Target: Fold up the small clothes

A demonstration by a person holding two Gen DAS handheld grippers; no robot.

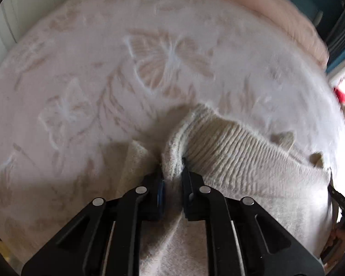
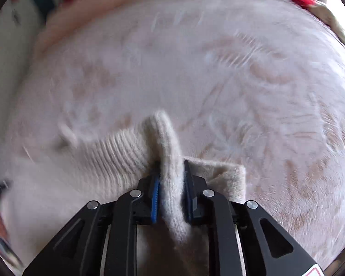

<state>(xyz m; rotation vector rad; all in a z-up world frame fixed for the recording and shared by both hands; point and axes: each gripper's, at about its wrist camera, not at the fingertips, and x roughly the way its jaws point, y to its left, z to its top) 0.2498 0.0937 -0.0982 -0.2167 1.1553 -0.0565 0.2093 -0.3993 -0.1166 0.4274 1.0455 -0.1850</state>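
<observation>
Cream knit, fuzzy and ribbed along one edge, that's the sweater (image 1: 253,165) being folded here. It's lying on a pale blanket (image 1: 103,57) with a butterfly pattern (image 1: 170,57) pressed into it.

Left gripper (image 1: 172,177) is clamped on a bunched fold of the ribbed edge, fabric squeezed tight between the jaws. Right gripper (image 2: 171,174) is doing the same on its end of that ribbed band (image 2: 124,151), with a thick roll of knit pinched between its blue pads (image 2: 155,197). So both tools are closed on cloth, neither is empty.

The rib stretches between the two grippers, so they've got the same edge at two corners. A flap (image 2: 227,172) of the sweater sits just beside the right gripper, and a similar layer pokes out beside the left one, so I'd guess there's already some fabric doubled under there. Can't tell if that's a proper fold or just slack though.

Progress-wise, I'd call it early to mid. The edge is picked up, but most of the body is spread out flat below the grippers. What's left, as I read it: carry the edge over, lay it down, let go, then probably another fold to get it compact. Both views are pretty blurry, so finer details are a no-go.
</observation>
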